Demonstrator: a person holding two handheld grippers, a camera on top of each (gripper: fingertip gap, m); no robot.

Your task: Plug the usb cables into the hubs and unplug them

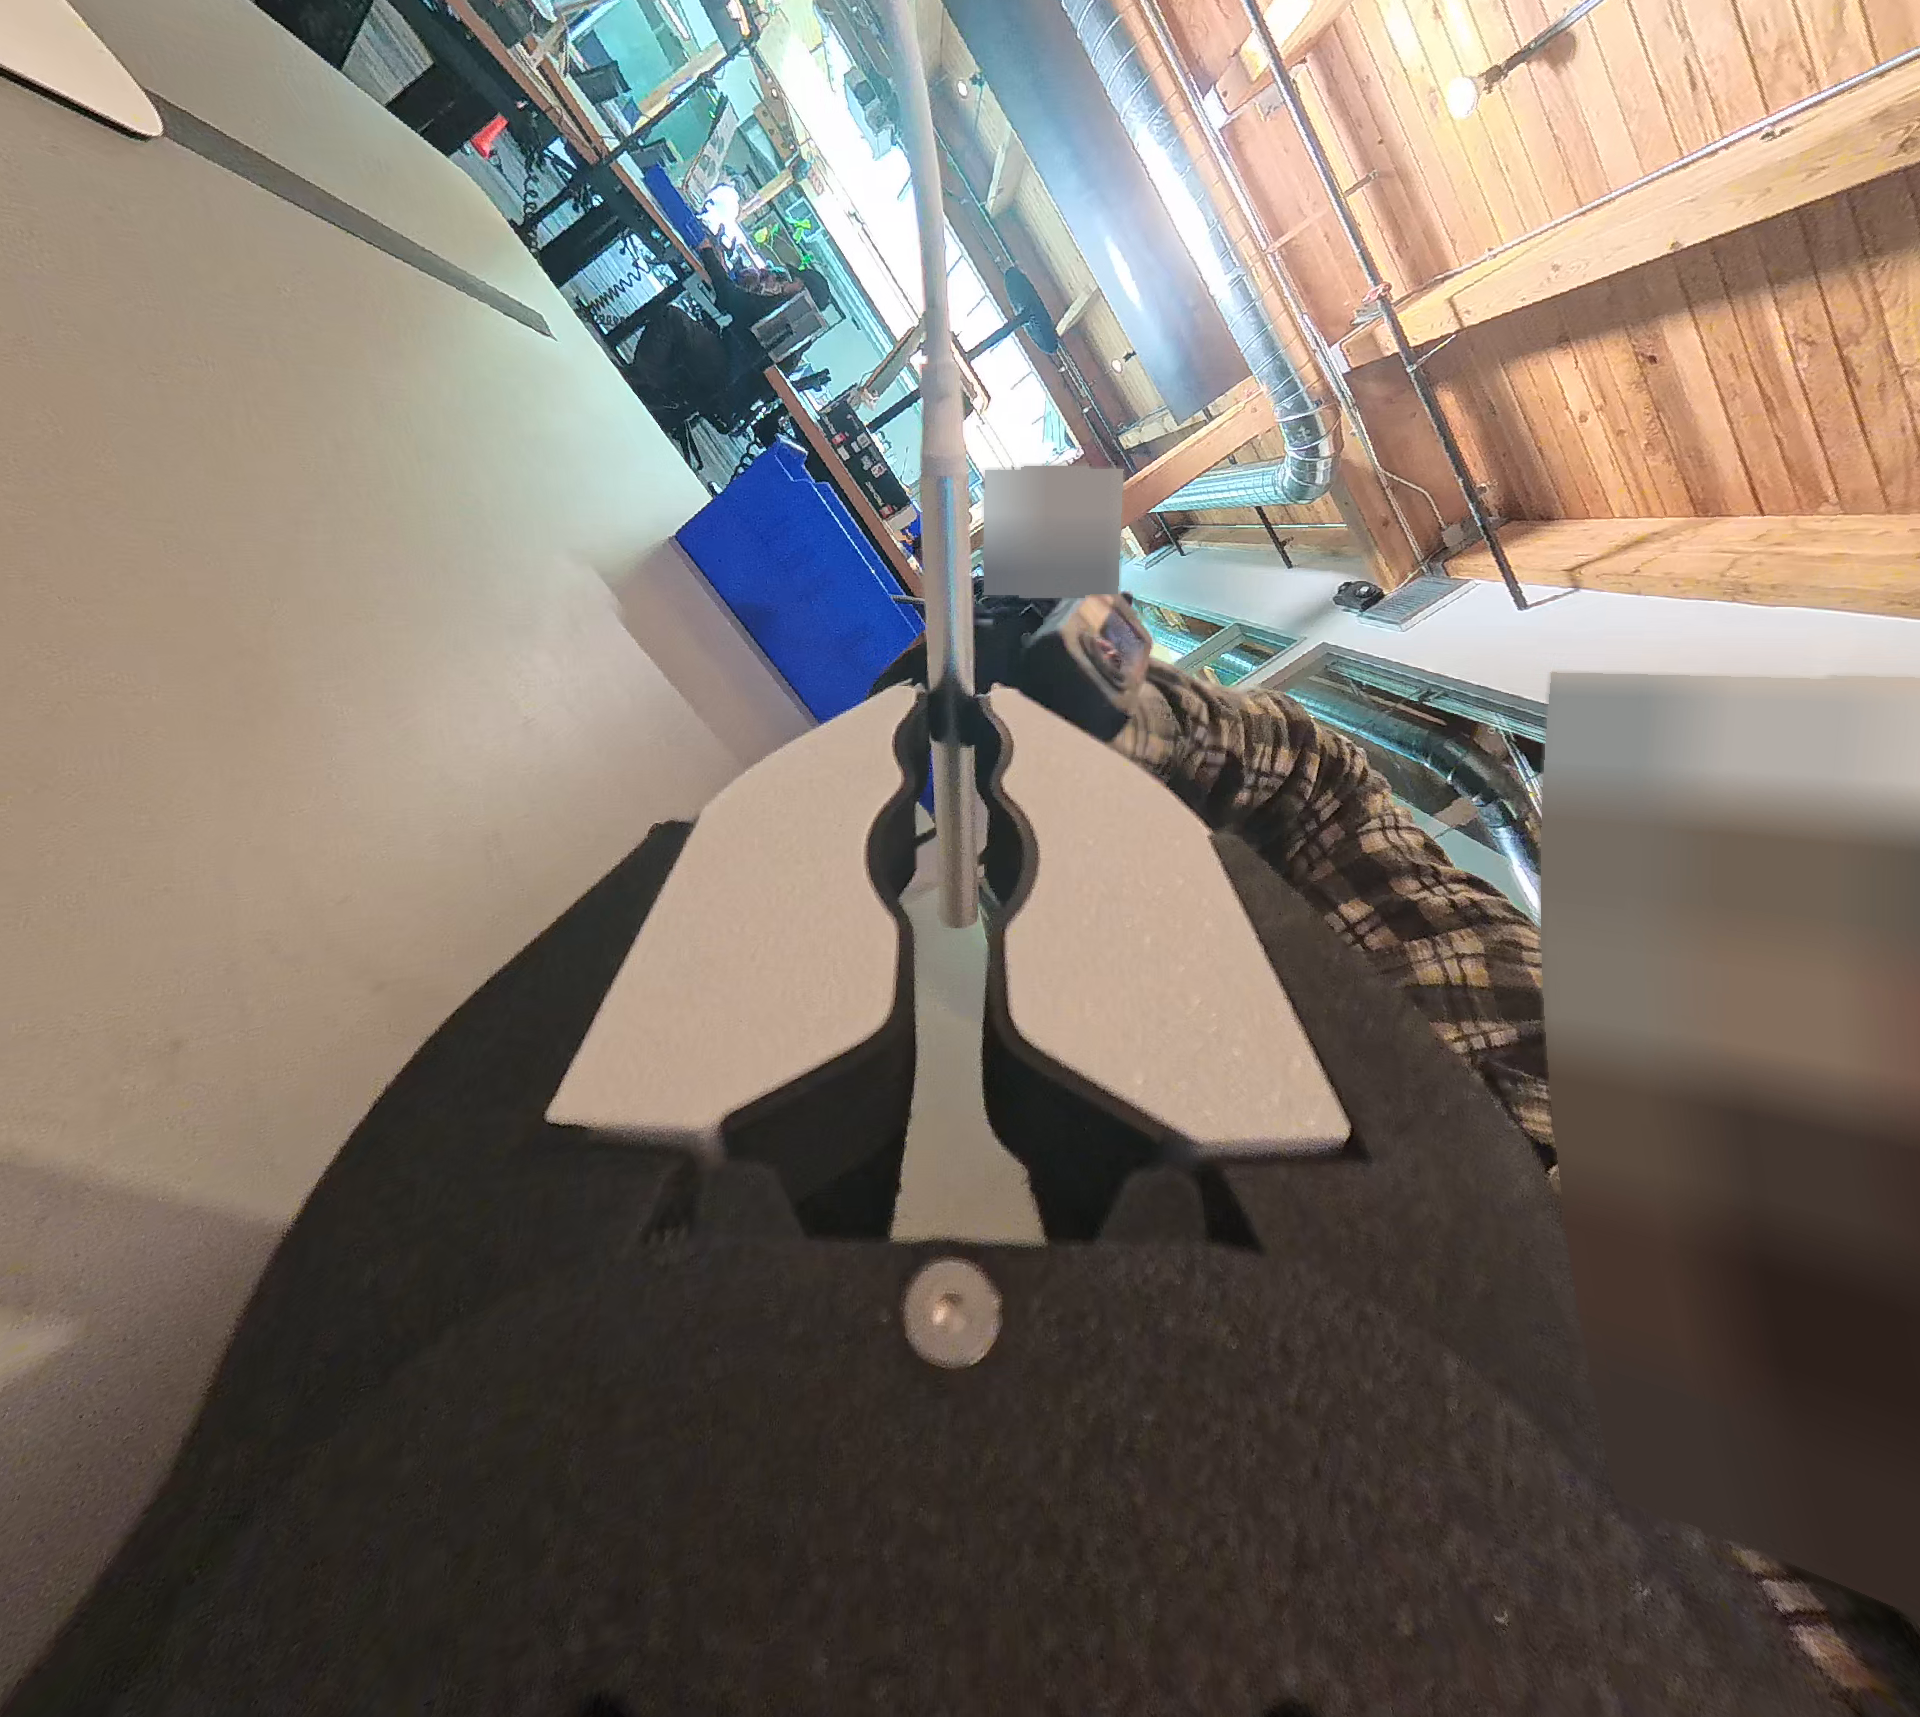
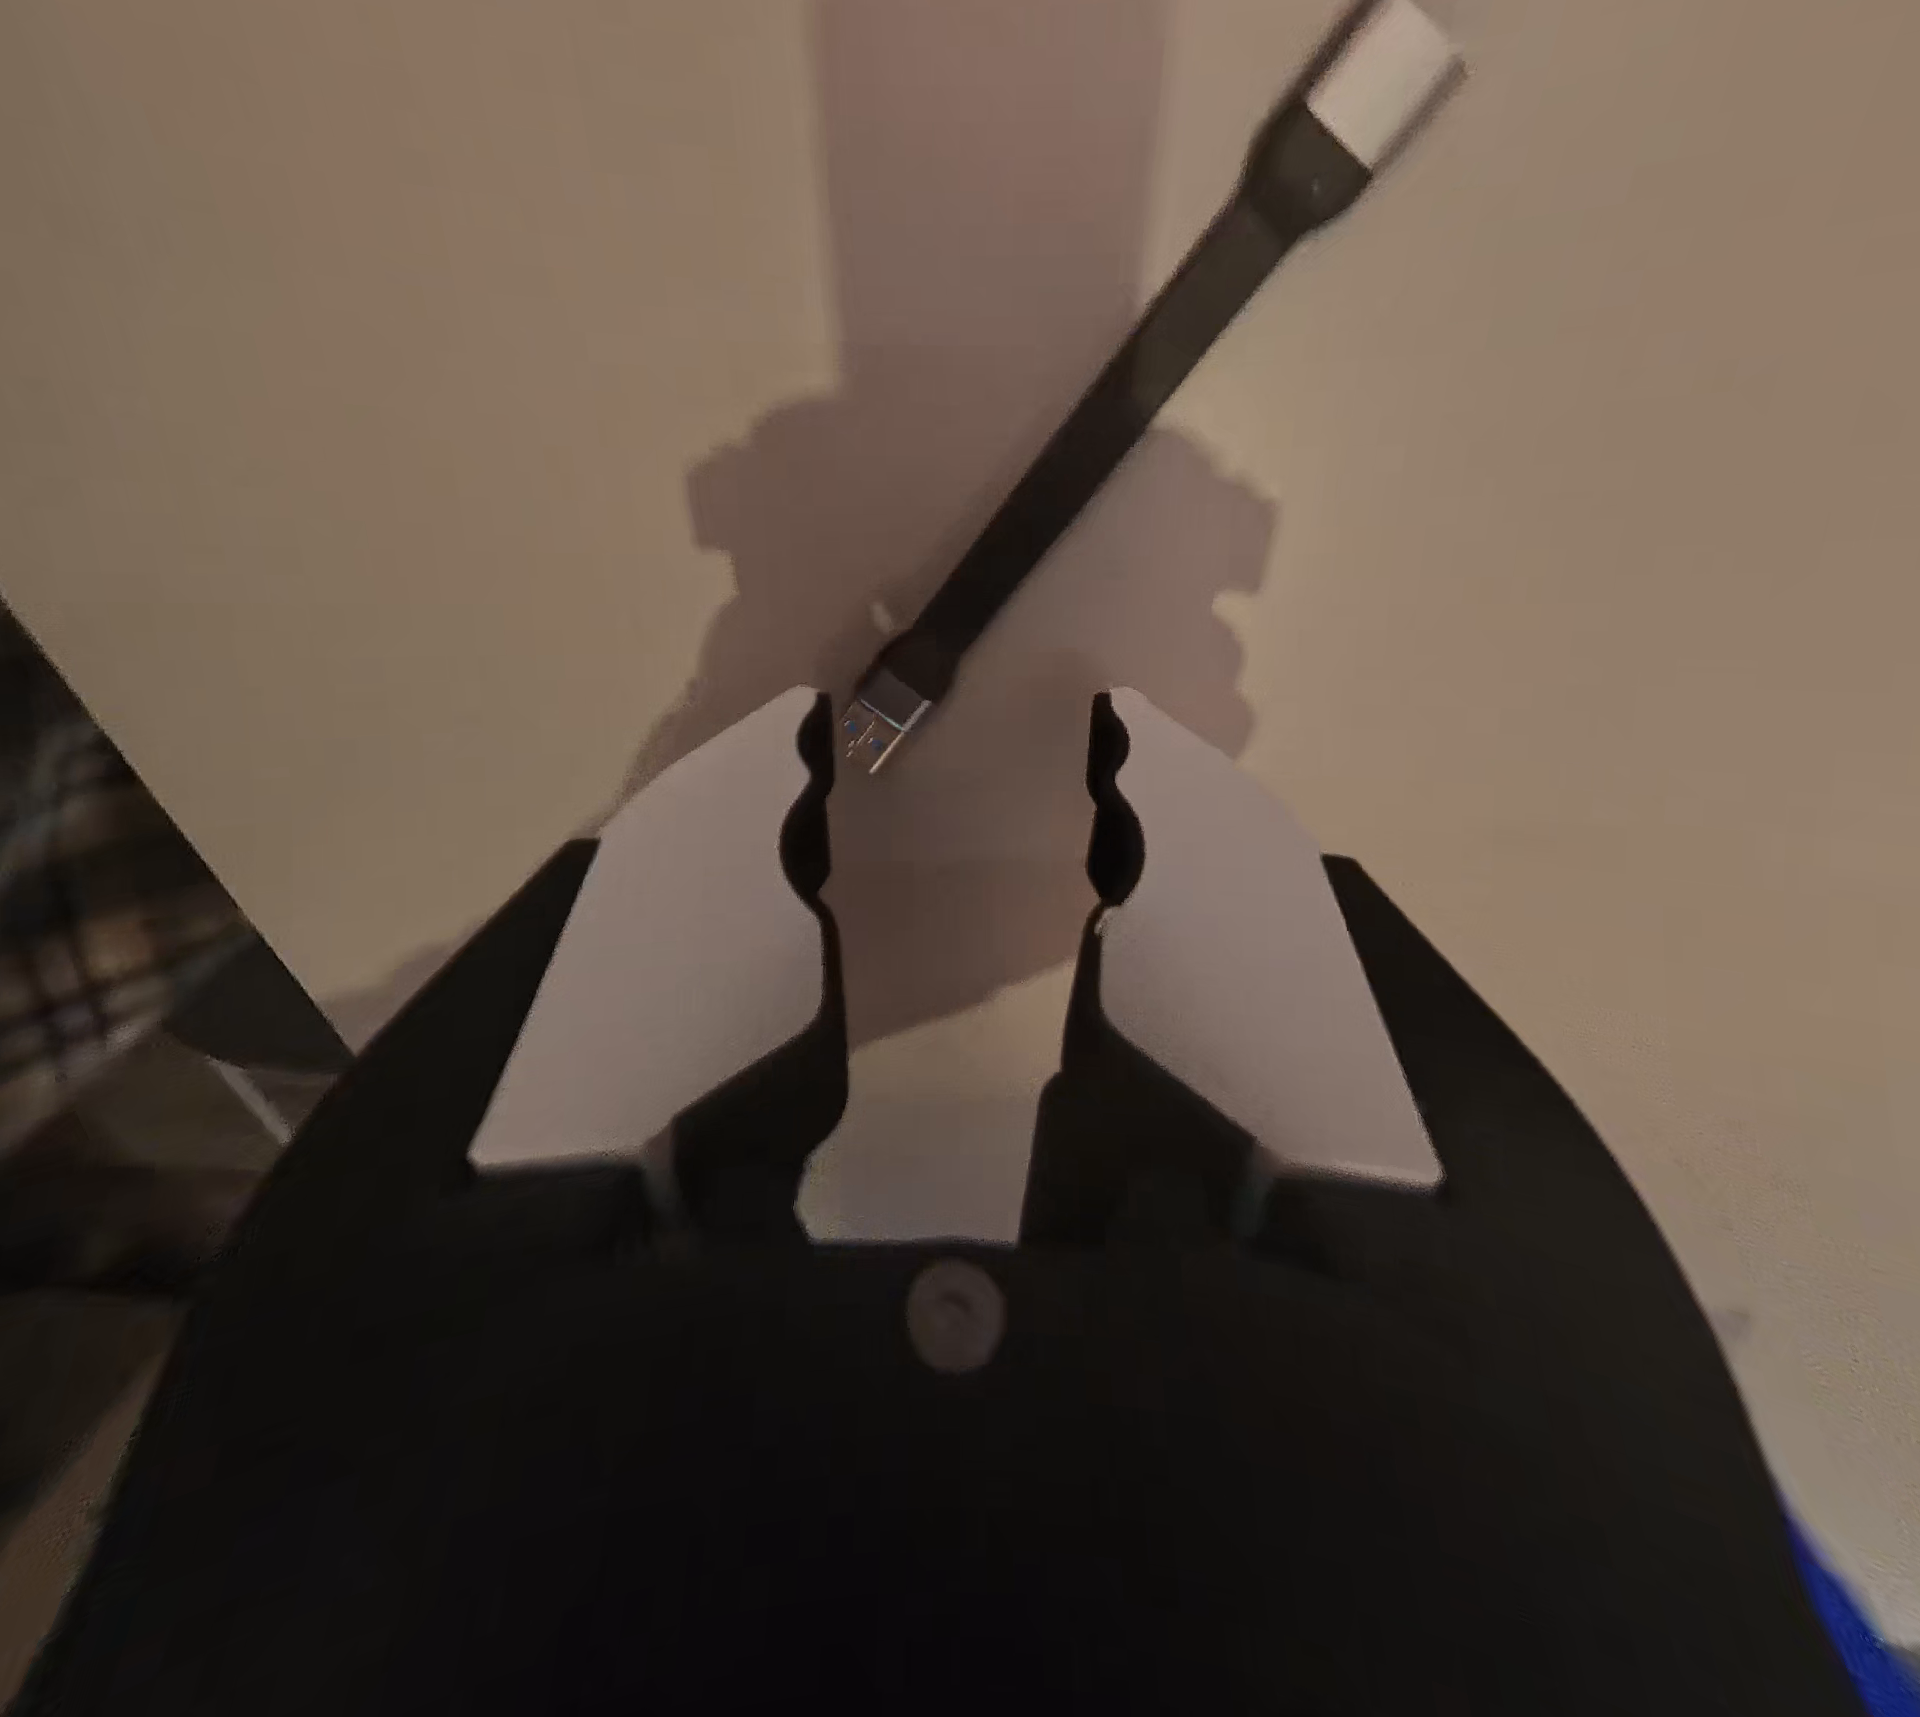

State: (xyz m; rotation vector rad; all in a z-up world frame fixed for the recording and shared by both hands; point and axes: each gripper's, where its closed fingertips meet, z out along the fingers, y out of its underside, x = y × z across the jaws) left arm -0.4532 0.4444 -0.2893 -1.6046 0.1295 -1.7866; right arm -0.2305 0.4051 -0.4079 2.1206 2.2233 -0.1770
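My left gripper (image 1: pixel 953 711) is shut on a slim silver hub (image 1: pixel 953 628) seen edge-on. It is held up in the air, and its white cable (image 1: pixel 914 140) curves away toward the top of the view. My right gripper (image 2: pixel 961 711) is open and empty, pointing down at the white table (image 2: pixel 416 317). A short flat black USB cable (image 2: pixel 1101 462) lies on the table. Its silver plug with a blue insert (image 2: pixel 883 725) sits just in front of my left fingertip (image 2: pixel 800 711), between the jaws. Its other end carries a pale square connector (image 2: pixel 1382 72).
In the left wrist view a person's plaid sleeve (image 1: pixel 1351 836) and a wrist watch (image 1: pixel 1101 654) are to the right. A white table edge (image 1: pixel 312 524) and a blue bin (image 1: pixel 800 576) are to the left. The table edge (image 2: pixel 156 784) runs at the left of the right wrist view.
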